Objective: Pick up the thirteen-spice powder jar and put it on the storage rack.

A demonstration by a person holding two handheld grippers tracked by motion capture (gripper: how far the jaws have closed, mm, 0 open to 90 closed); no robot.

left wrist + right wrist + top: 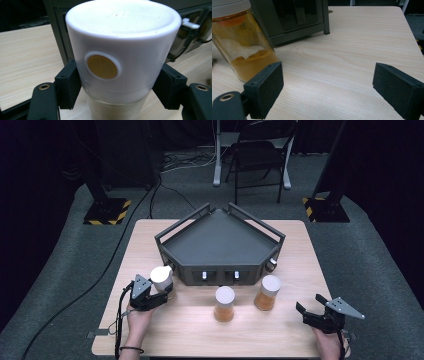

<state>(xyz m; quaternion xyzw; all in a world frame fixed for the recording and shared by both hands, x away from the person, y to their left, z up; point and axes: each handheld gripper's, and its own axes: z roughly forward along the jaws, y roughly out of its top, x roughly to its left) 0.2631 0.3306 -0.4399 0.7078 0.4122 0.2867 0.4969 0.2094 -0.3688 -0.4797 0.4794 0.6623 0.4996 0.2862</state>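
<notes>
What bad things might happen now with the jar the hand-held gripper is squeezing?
1. The left hand-held gripper pinches the jar just under its smooth white lid, so it might slip or tip when lifted.
2. The dark tray stands right behind, so the jar might bump its wall.

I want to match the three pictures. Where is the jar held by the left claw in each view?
High view: the white-lidded jar stands left of centre, before the dark tray's left front corner.
Left gripper view: centre, between the pads.
Right gripper view: not there; that orange jar is another.
Shared landmark: the dark tray.
</notes>
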